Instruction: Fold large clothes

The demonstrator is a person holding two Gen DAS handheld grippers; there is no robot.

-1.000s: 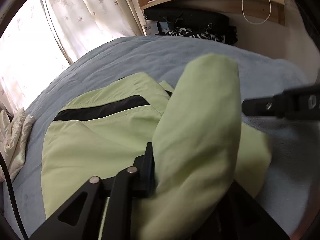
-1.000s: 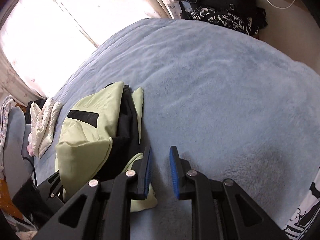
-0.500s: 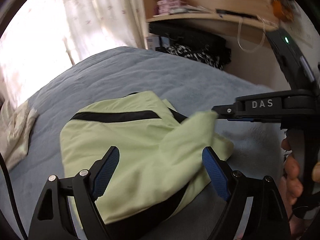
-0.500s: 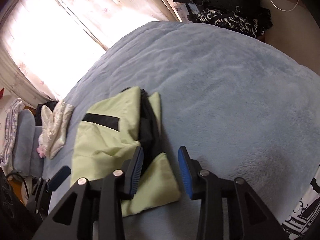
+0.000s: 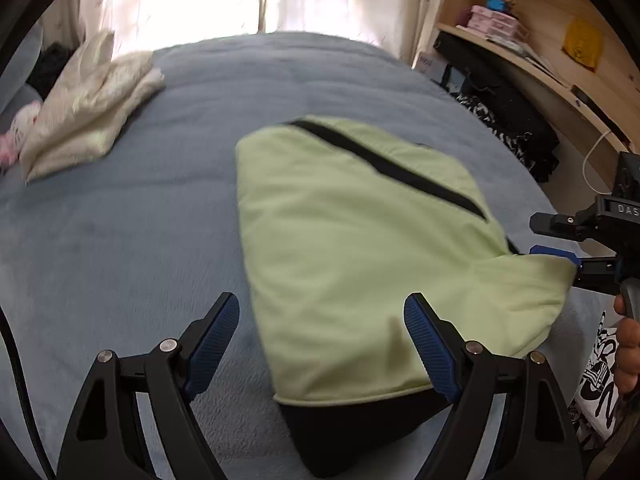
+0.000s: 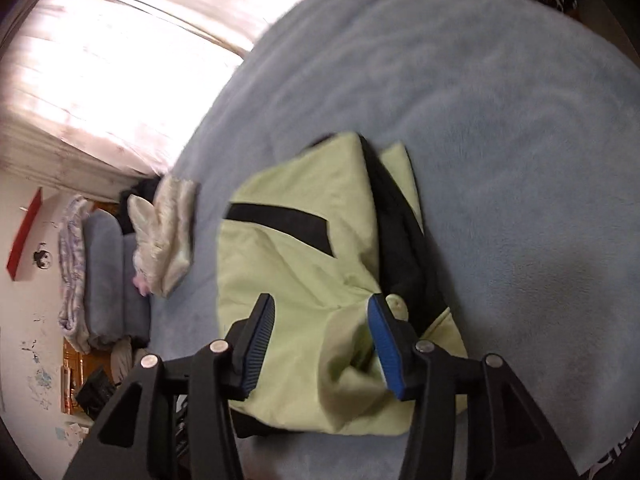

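Note:
A light green garment with a black stripe and black lining lies folded on the blue-grey bed. My left gripper hangs wide open just above the garment's near edge, holding nothing. At the right edge of the left wrist view, my right gripper sits at the garment's right corner, with a hand behind it. In the right wrist view the right gripper hovers over the garment. Its jaws are opening, and a loose fold lies between them without being pressed.
A cream pile of clothes lies at the bed's far left, also the cream pile. Wooden shelves and black bags line the right side. A black-and-white printed cloth lies at the near right.
My left gripper let go of the green flap, opened wide and drew back to the left. The flap now lies flat. My right gripper opened and swung over the garment.

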